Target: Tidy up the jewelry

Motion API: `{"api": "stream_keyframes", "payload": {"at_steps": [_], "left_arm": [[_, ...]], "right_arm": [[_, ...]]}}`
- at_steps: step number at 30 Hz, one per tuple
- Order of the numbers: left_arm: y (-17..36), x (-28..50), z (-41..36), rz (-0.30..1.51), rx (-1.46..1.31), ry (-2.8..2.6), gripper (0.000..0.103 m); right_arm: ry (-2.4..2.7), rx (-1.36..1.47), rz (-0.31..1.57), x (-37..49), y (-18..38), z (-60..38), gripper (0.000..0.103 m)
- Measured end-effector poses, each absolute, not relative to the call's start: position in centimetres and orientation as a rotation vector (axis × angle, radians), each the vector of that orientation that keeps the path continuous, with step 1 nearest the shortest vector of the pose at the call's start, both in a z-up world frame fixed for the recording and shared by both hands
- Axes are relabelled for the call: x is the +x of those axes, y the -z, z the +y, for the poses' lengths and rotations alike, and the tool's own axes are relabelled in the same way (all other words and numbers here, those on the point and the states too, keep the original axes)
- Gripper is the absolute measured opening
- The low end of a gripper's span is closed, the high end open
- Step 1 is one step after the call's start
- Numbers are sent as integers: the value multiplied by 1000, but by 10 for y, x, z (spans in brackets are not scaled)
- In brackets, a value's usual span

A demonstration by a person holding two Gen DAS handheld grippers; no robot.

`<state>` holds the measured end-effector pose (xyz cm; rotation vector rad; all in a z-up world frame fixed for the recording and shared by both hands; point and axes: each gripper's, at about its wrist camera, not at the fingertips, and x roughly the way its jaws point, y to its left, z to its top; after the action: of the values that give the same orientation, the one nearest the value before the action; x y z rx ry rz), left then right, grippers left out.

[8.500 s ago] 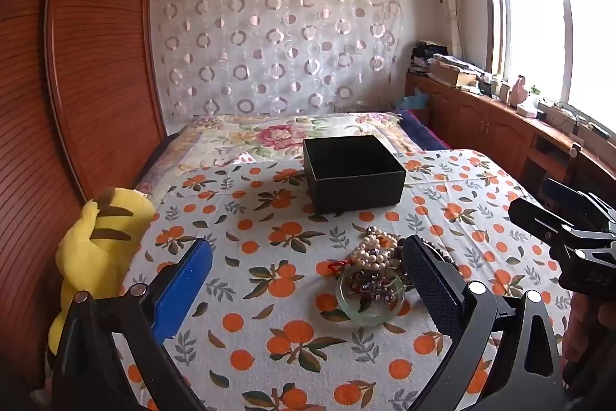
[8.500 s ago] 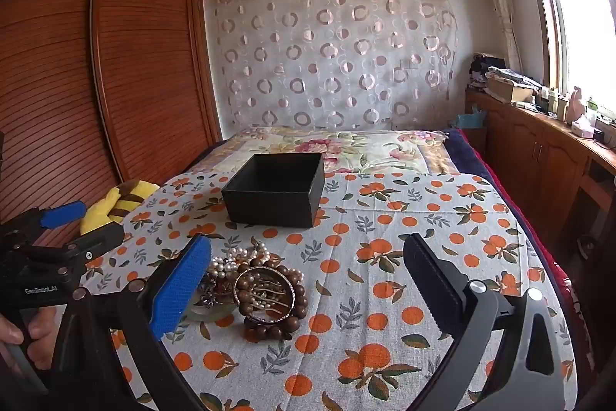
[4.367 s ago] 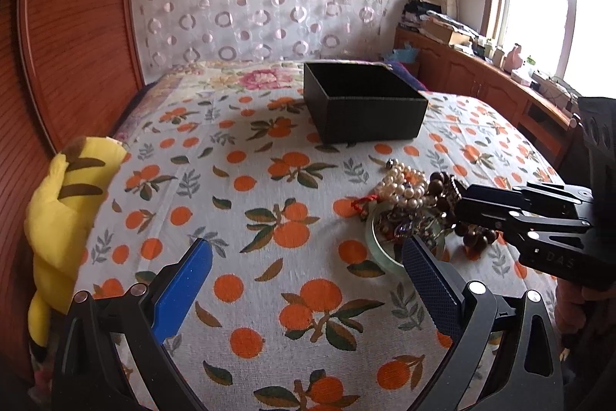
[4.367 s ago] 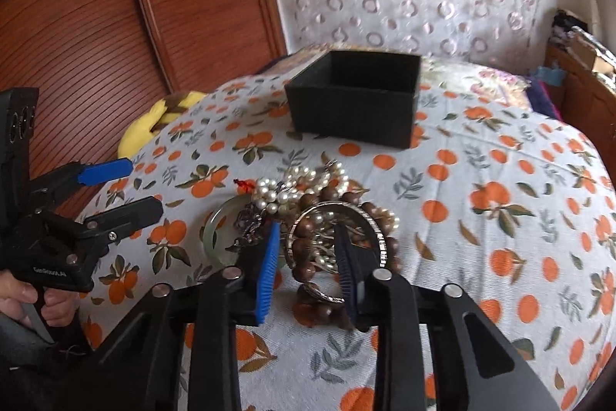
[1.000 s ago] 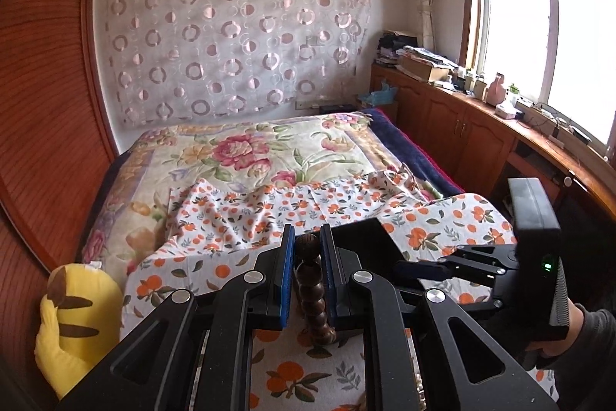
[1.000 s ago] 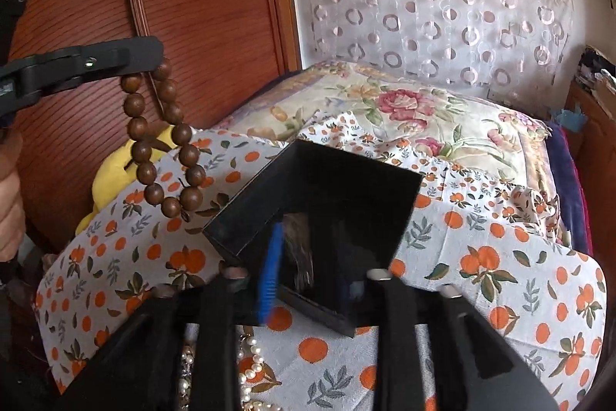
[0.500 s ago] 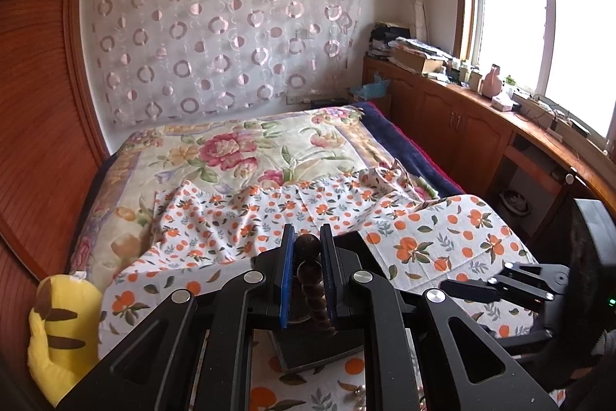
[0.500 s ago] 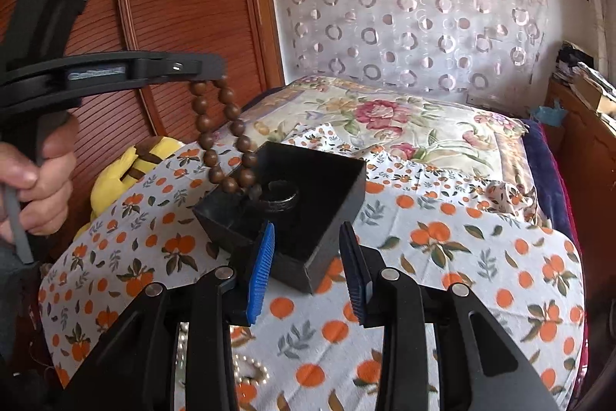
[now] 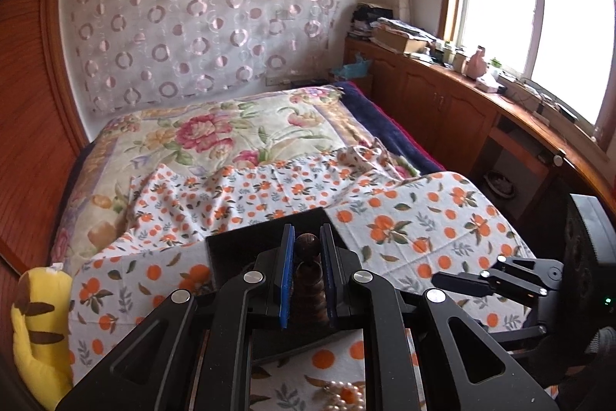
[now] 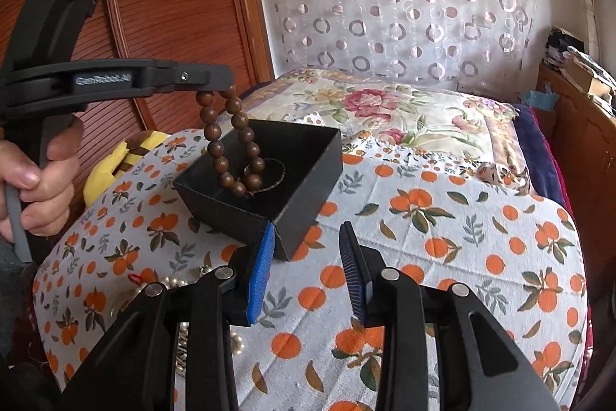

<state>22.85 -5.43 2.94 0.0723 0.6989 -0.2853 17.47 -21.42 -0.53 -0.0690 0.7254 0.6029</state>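
Wooden beads strung in a loop form the bead bracelet point(image 10: 230, 145), which hangs from the tip of the left hand-held gripper point(image 10: 221, 79) at the left of the right wrist view. Its upper beads are pinched between the pads, while the lower end dangles inside the open black box point(image 10: 265, 180), just above a thin dark ring that lies on the box floor. The strand is judged light and limp: the beads are hard and smooth, the cord is flexible, and so the loop should swing and drape rather than keep a shape. A hold across one or two beads, as shown, seems adequate; smooth round beads could roll out of a loose pinch. In the left wrist view the same beads point(image 9: 306, 245) sit between the blue pad and the dark pad, with the jaws closed narrowly on them. The box point(image 9: 231, 245) lies directly beneath, on the orange-print cloth point(image 9: 423, 218) that covers the bed.

Further right, the right hand-held gripper point(image 10: 306, 268) hovers near the front corner of the box. Its jaws stand partly open and hold nothing, and its blue pad is close to the box corner; contact cannot be confirmed. Pearl beads point(image 10: 173, 282) lie on the cloth at the lower left of that view, outside the box. A yellow plush toy point(image 10: 115, 160) rests at the bed's left edge.
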Motion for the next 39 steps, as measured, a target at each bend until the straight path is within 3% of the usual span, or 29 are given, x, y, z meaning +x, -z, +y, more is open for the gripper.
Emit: {"api": "stream_keyframes", "payload": {"at_steps": [10,20,25,35,37,39], "left_arm": [[-16,189,-47,697,106,288,31],[22,136,-30,749,114,309,33],[39,113,-22,767,95,311,38],[61,92,-20,804,83,329,39],[64,92,-21,809,84,330,39],[67,91,-21,816,80,331,39]], "right_arm": [[-577,-84,706,147,4,-216,38],[-619,-133,767,121,25,-197,37],[-657,-194,842,120,43,-182,25],[-656,-271,899,128,55,-170,21],[-661,-288,900,127,54,-170,7],[-662,-302,896,125,54,-172,6]]}}
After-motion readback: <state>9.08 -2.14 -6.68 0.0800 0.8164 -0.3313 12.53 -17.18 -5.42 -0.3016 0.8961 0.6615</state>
